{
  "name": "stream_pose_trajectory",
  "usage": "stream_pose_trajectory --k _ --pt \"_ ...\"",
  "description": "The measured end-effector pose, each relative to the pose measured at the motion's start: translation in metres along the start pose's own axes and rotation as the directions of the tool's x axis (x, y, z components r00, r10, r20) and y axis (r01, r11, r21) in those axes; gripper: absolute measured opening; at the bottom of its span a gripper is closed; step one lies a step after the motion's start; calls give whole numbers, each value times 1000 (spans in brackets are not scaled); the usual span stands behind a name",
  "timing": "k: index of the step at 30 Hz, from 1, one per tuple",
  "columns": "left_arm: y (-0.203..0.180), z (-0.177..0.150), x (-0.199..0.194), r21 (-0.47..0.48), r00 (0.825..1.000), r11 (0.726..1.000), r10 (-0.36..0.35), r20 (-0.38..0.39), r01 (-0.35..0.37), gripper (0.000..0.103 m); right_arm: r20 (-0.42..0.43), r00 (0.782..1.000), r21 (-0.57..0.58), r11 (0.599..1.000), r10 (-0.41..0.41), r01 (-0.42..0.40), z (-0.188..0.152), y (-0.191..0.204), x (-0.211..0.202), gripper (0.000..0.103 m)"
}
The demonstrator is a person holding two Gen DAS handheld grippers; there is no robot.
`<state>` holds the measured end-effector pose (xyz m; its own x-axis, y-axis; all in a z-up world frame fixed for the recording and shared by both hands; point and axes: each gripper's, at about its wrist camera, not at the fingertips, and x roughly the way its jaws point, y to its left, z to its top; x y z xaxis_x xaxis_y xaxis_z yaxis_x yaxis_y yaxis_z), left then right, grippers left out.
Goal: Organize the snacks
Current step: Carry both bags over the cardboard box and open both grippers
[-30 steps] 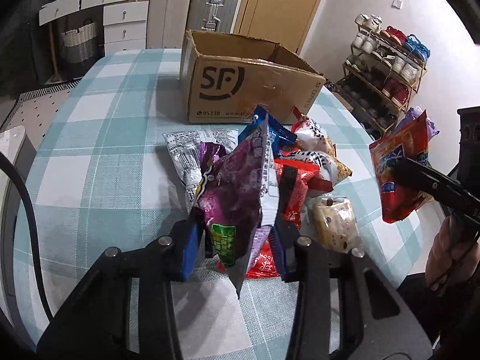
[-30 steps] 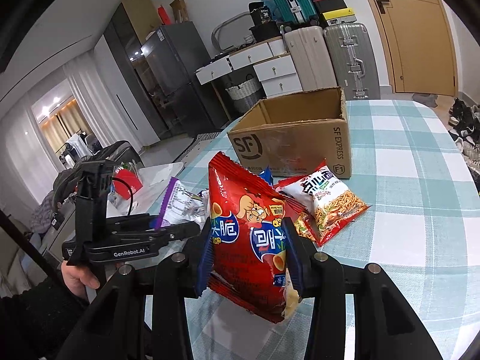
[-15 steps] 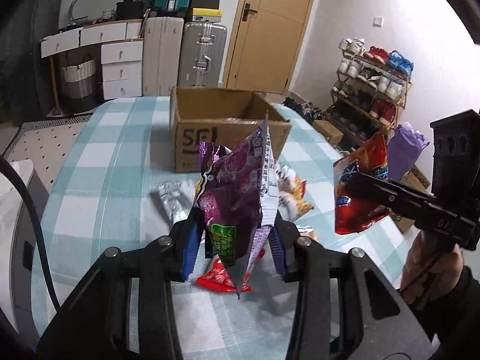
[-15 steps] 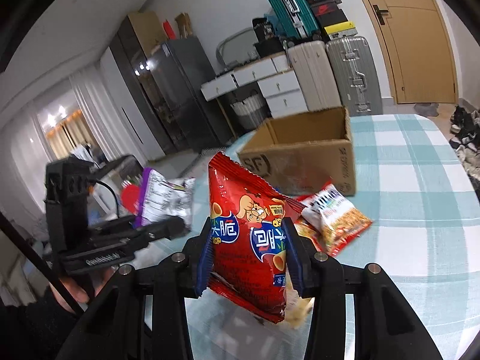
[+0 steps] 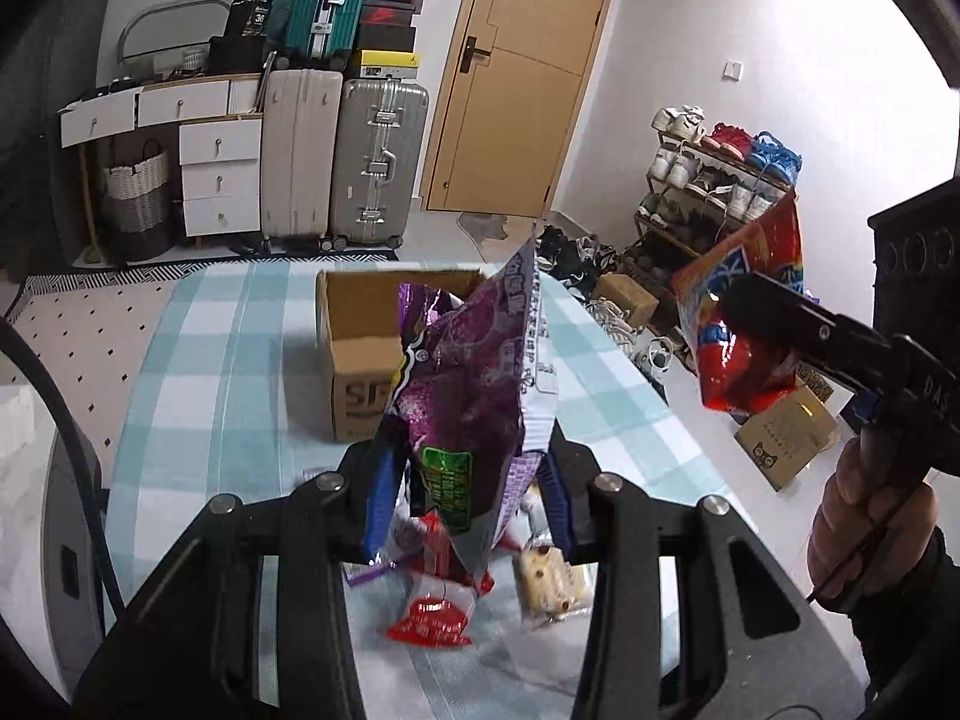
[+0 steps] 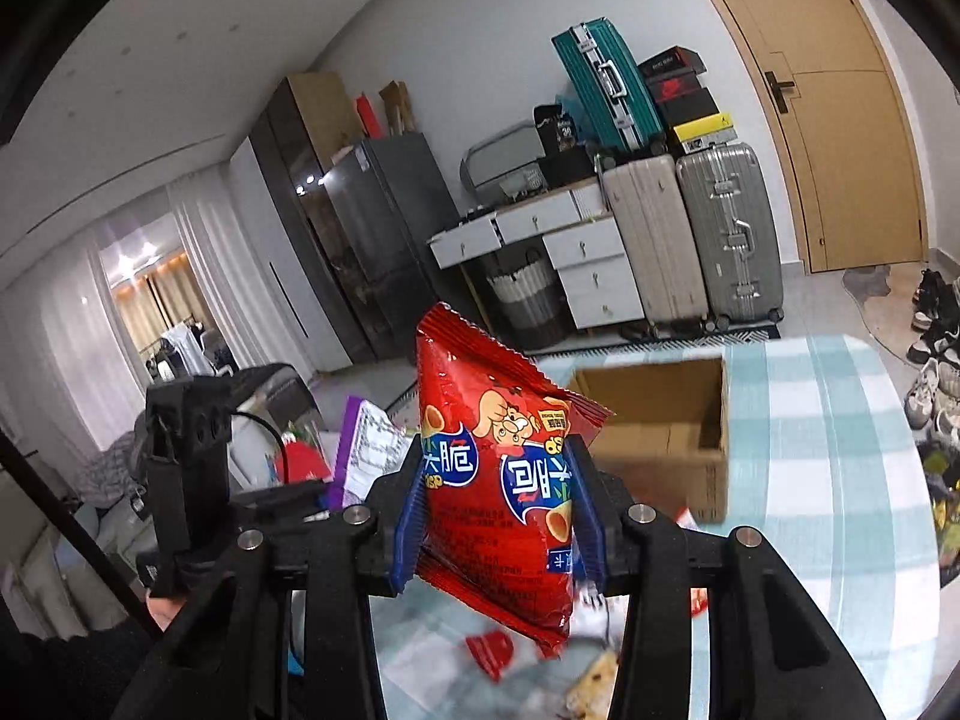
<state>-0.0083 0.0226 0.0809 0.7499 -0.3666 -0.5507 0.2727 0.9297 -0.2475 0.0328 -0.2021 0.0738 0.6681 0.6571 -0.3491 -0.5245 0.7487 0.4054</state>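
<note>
Each claw pinches one snack clear of the table, the left gripper point(image 5: 468, 492) a purple bag point(image 5: 474, 378) and the right gripper point(image 6: 495, 516) a red bag point(image 6: 498, 480), both short of the open cardboard box point(image 5: 360, 354), presumably their destination.

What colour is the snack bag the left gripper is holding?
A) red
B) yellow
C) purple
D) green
C: the left gripper has its fingers clamped on a purple bag, held up above the table; the red bag is in the right gripper.
</note>
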Motion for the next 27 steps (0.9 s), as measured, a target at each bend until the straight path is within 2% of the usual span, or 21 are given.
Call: stream_pose_trajectory --k 8,15,18,23,27 --pt "-8 74 0 8 1000 1000 -3 -9 3 38 8 1000 7 1000 -12 12 52 3 16 42" --pt "-19 131 39 23 998 999 40 -40 -39 38 -1 998 57 996 -66 66 95 -22 50 42" --pt "-14 145 66 4 996 999 49 -71 -49 38 -14 995 64 993 -99 99 108 -38 67 42" --pt "-1 156 130 13 988 997 76 -137 -75 38 -71 985 61 985 -156 160 110 -66 101 42" --pt "22 153 179 -54 979 996 61 -194 -73 38 -120 973 69 976 -198 207 105 -92 131 42"
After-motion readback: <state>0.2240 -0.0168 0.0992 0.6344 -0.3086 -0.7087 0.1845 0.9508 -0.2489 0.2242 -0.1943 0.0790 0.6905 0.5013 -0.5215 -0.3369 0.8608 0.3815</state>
